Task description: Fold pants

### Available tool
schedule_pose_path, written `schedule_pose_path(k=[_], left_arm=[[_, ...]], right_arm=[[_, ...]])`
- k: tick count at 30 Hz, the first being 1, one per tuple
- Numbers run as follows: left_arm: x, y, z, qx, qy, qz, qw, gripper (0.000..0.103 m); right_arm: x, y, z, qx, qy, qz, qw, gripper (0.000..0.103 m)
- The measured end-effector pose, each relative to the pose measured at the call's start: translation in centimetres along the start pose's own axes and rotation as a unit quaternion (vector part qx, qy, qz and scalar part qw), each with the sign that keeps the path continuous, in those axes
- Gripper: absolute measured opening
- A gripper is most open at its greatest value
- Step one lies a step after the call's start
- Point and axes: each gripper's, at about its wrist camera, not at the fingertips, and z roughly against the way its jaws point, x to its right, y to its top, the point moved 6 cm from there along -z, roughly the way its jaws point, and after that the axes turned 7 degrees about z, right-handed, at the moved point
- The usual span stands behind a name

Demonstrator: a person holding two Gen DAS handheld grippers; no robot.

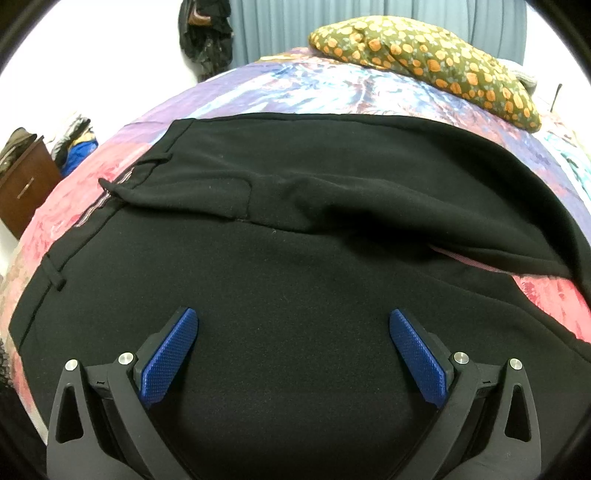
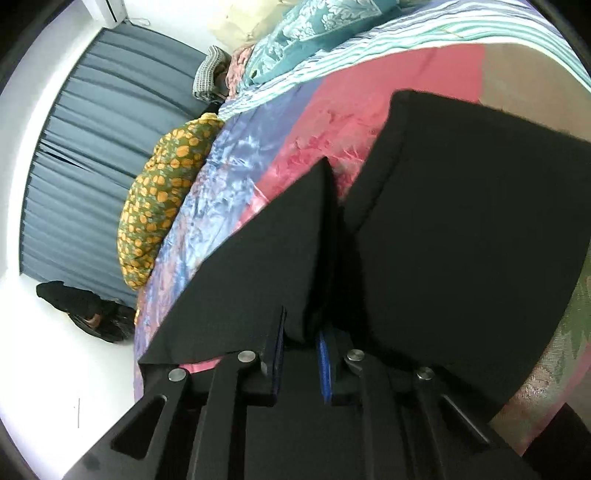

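Black pants [image 1: 295,221] lie spread on a bed with a pink, purple and blue cover [image 1: 314,88]. Their waistband [image 1: 110,192] with belt loops runs down the left of the left wrist view, and one leg is partly folded over the other. My left gripper [image 1: 293,315] hovers close over the seat area, open, with its blue pads wide apart and nothing between them. In the right wrist view the pants [image 2: 461,221] fill the middle. My right gripper [image 2: 301,325] is shut on a raised pinch of the black cloth, which rises in a ridge ahead of the pads.
An olive pillow with orange spots [image 1: 424,55] lies at the far side of the bed. A teal patterned pillow [image 2: 314,33] sits at the head. A brown dresser [image 1: 26,188] stands off the bed's left side. Grey curtains [image 2: 92,147] cover the far wall.
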Motion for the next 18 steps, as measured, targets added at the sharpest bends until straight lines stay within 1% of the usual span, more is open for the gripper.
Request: schedule_pose_path(k=[1, 2, 3, 4, 5, 6, 7, 9, 10, 12, 14, 15, 17, 18], left_arm=[[0.1, 0.2, 0.0, -0.011, 0.008, -0.001, 0.9999, 0.103], [0.2, 0.5, 0.1, -0.033, 0.018, -0.001, 0.9993, 0.102], [0.4, 1.0, 0.2, -0.06, 0.018, 0.002, 0.998, 0.102], [0.8, 1.5, 0.3, -0.088, 0.001, 0.008, 0.9961, 0.102], [1.3, 2.4, 0.4, -0.113, -0.036, 0.022, 0.9926, 0.102], [1.9, 3.8, 0.5, -0.126, -0.077, 0.052, 0.9877, 0.102], [2.5, 5.4, 0.5, -0.131, -0.106, 0.086, 0.982, 0.102], [3.8, 8.2, -0.6, -0.151, -0.153, 0.137, 0.9669, 0.102], [4.7, 9.5, -1.8, -0.17, -0.168, 0.161, 0.9576, 0.102], [5.5, 11.2, -4.0, -0.187, -0.162, 0.196, 0.9488, 0.102], [6.5, 12.5, -6.3, -0.2, -0.164, 0.212, 0.9423, 0.102], [6.9, 12.9, -7.3, -0.208, -0.169, 0.222, 0.9374, 0.101], [7.5, 13.5, -8.8, -0.223, -0.177, 0.254, 0.9245, 0.101], [7.8, 13.7, -8.9, -0.223, -0.181, 0.264, 0.9208, 0.101]], right_arm=[[-0.7, 0.3, 0.7, 0.007, 0.01, 0.012, 1.0, 0.015], [-1.5, 0.6, 1.4, 0.015, 0.019, 0.024, 0.999, 0.015], [-2.8, 1.1, 2.5, 0.026, 0.027, 0.045, 0.998, 0.015], [-3.5, 1.3, 3.3, 0.032, 0.03, 0.06, 0.997, 0.015], [-4.7, 1.6, 4.4, 0.041, 0.034, 0.085, 0.995, 0.015], [-5.6, 1.8, 5.1, 0.046, 0.038, 0.102, 0.993, 0.015], [-6.7, 2.1, 5.9, 0.049, 0.041, 0.125, 0.99, 0.015], [-7.8, 2.3, 6.7, 0.049, 0.05, 0.141, 0.987, 0.015], [-8.2, 2.3, 7.3, 0.049, 0.056, 0.148, 0.986, 0.015], [-9.3, 2.5, 8.3, 0.048, 0.067, 0.161, 0.983, 0.015], [-10.3, 2.9, 9.4, 0.051, 0.083, 0.168, 0.981, 0.015], [-10.8, 3.1, 10.1, 0.052, 0.092, 0.17, 0.98, 0.015], [-11.4, 3.4, 11.3, 0.055, 0.103, 0.179, 0.977, 0.015], [-11.7, 3.4, 11.7, 0.055, 0.108, 0.184, 0.976, 0.015]])
